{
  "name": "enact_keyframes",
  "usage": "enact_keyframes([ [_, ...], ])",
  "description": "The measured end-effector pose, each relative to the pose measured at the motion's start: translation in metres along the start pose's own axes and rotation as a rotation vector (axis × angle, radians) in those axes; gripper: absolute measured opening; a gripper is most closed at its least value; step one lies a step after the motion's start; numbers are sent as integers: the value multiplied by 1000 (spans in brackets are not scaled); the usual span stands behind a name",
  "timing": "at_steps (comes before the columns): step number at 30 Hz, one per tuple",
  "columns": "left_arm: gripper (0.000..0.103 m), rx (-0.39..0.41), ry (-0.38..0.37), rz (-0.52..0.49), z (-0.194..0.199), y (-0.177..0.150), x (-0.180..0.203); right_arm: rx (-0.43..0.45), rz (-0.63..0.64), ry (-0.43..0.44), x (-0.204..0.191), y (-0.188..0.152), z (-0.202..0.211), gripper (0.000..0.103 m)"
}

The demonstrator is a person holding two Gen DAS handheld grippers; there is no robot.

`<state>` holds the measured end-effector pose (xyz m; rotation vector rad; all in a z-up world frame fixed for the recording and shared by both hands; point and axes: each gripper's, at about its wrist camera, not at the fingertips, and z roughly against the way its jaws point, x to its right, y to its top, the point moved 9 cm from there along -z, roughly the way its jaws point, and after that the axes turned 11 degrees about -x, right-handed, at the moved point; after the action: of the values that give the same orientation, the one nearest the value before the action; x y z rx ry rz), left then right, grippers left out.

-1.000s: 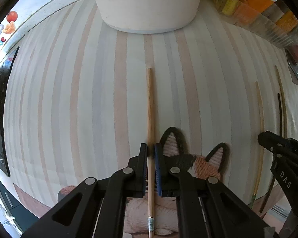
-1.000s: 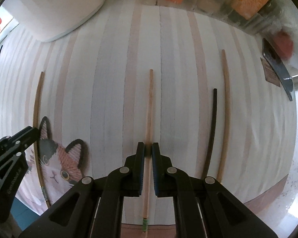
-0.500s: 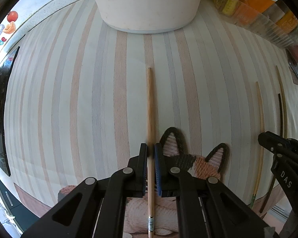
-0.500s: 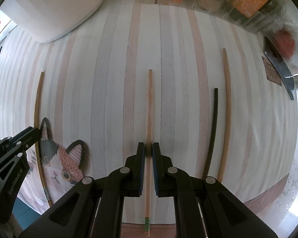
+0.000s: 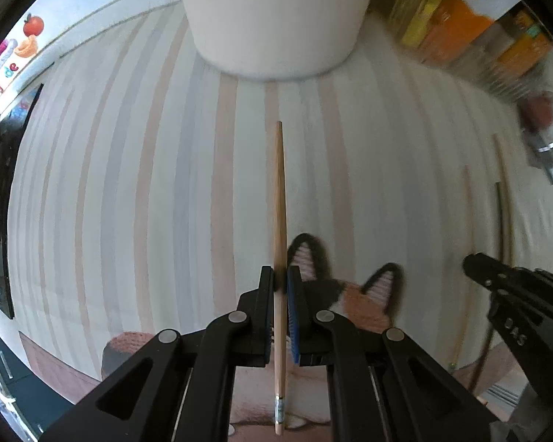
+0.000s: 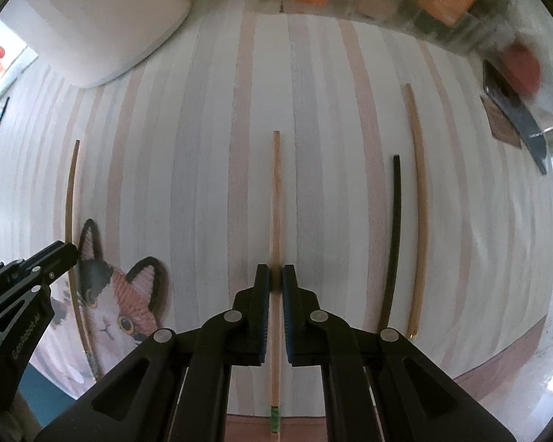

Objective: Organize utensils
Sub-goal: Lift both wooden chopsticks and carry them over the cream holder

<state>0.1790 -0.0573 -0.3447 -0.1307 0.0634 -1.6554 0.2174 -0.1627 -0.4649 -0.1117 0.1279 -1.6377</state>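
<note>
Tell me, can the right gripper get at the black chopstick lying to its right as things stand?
Probably not yet: the right gripper is shut on a wooden chopstick. The black chopstick lies uncovered on the striped cloth, close beside a second wooden one, so a clean pinch looks tight.

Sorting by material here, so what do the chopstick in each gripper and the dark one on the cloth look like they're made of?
Both gripped chopsticks look like light, matte wood or bamboo. The dark chopstick is black and smooth, possibly lacquered wood or plastic.

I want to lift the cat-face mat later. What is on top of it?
One wooden chopstick crosses the cat-face mat, clamped by the left gripper. That gripper covers the mat's lower part.
</note>
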Motion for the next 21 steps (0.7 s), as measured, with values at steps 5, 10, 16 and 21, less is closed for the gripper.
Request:
enact_keyframes([
  [5,4,46,-20,-21,22,-3,7,27,-24,52,10,-7,12,7],
  [10,4,92,-46,-35,46,-4,13,69,-48,114,20,-11,33,7],
  [16,4,206,-107,-53,110,11,28,165,-77,184,31,-13,80,7],
  [21,4,351,-177,-84,193,32,41,279,-89,253,38,-2,144,7],
])
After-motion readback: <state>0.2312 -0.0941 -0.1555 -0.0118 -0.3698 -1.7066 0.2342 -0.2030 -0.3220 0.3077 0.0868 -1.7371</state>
